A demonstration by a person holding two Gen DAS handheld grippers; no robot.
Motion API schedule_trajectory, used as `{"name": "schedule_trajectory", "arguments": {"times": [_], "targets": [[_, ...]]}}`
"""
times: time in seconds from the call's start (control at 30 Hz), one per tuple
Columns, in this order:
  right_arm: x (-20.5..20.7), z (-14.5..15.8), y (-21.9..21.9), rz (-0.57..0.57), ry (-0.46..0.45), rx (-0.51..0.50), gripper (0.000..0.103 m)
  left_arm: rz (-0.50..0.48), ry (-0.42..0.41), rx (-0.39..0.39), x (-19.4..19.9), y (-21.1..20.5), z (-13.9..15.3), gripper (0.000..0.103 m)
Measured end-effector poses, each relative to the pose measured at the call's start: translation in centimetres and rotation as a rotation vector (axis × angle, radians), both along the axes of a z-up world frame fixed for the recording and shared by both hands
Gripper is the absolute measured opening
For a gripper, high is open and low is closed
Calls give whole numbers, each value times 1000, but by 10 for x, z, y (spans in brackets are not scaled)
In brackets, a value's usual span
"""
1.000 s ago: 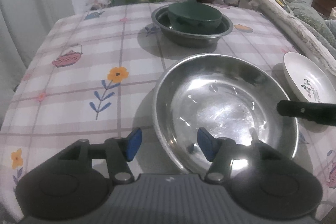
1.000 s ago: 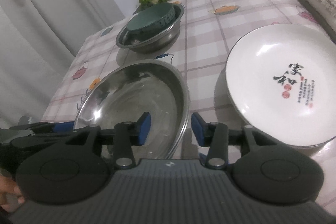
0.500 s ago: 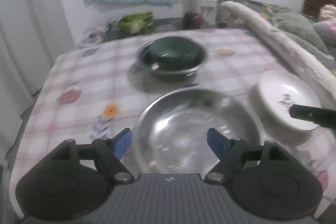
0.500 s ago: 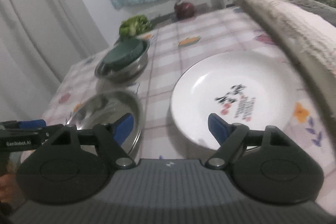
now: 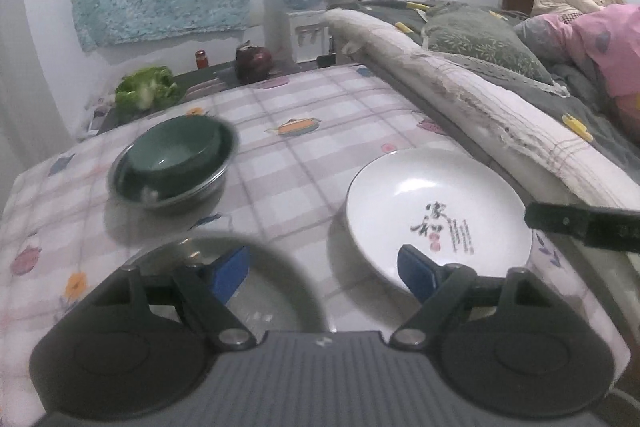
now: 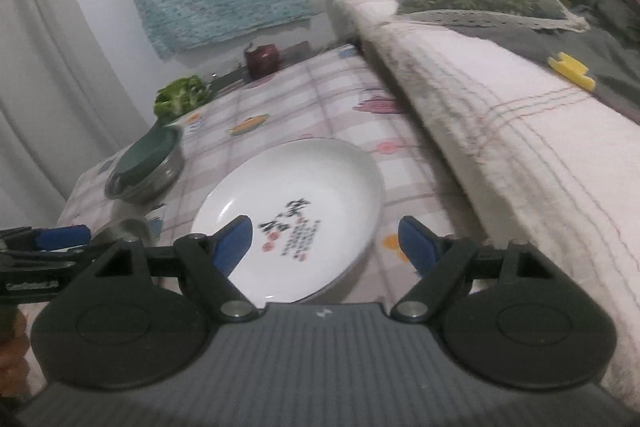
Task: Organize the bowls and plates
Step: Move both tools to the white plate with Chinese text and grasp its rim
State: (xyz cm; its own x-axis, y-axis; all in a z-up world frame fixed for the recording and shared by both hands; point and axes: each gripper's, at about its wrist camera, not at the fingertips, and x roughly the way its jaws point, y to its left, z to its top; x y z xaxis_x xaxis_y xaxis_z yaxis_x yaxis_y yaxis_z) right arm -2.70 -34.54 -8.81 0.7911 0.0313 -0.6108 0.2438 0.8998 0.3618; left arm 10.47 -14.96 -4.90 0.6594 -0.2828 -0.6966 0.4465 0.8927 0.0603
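**Both grippers wide and empty above the checked tablecloth**

While the left gripper (image 5: 324,273) hangs over the near part of the table, its blue-padded jaws stand wide apart with nothing between them; one pad sits above the large shiny steel basin (image 5: 276,291), the other above the near rim of the round white ceramic plate with black calligraphy (image 5: 420,203). That basin lies at the near edge of the pink-and-grey checked tablecloth with flower prints (image 5: 304,163), just left of the white plate and apart from it. Farther back on the left, a dark green bowl (image 5: 176,151) is nested inside a smaller steel bowl (image 5: 200,189).

From the right wrist view, the right gripper (image 6: 326,247) is likewise spread wide and holds nothing. It hovers over the white plate's near rim, which lies flat on the cloth beside a long, worn cream bolster (image 6: 500,131). At the left edge of that view the left gripper's blue pad shows, near the steel basin's rim. A head of green lettuce (image 5: 146,91) rests beyond the table's far end.
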Motion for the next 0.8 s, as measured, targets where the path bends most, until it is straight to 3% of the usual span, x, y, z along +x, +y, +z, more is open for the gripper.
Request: {"name": "schedule_trajectory", "arguments": {"times": [0.13, 0.27, 0.63, 0.8], "targets": [[6, -8, -11, -17, 7, 27, 80, -23, 13, 6, 20, -16, -4, 81], [18, -16, -15, -20, 13, 46, 78, -48, 80, 10, 51, -33, -10, 71], [45, -34, -24, -13, 36, 90, 43, -51, 234, 3, 106, -59, -38, 44], [51, -44, -27, -12, 54, 105, 35, -48, 279, 2, 112, -65, -49, 33]]}}
